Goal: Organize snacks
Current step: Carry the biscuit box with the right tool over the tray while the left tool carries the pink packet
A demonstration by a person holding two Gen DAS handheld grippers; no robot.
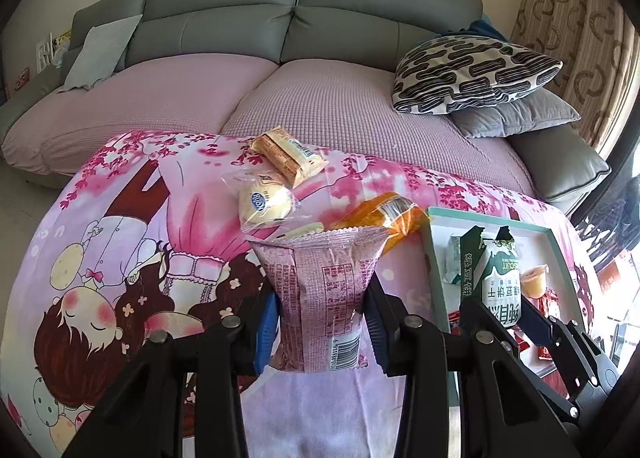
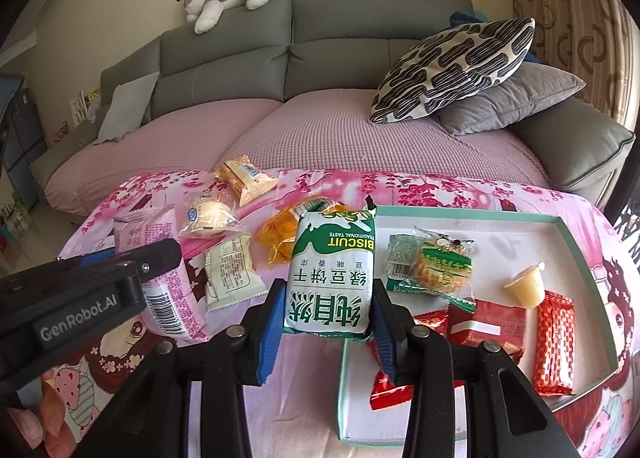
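My left gripper [image 1: 322, 314] is shut on a pink snack packet [image 1: 324, 290] and holds it above the pink cartoon cloth; the gripper [image 2: 120, 282] and its packet [image 2: 168, 298] also show in the right wrist view. My right gripper [image 2: 326, 318] is shut on a green-and-white biscuit packet [image 2: 332, 278], held at the left edge of the teal-rimmed white tray [image 2: 576, 242]. In the left wrist view the biscuit packet [image 1: 498, 282] hangs over the tray [image 1: 430, 242]. The tray holds a mooncake packet [image 2: 434, 264], a jelly cup [image 2: 526, 284] and red packets [image 2: 554, 342].
Loose on the cloth lie a bun in clear wrap [image 2: 208, 220], a tan biscuit packet [image 2: 244, 178], an orange packet [image 2: 286, 234] and a white packet [image 2: 230, 272]. A grey sofa [image 2: 240, 54] with cushions [image 2: 456, 66] stands behind the table.
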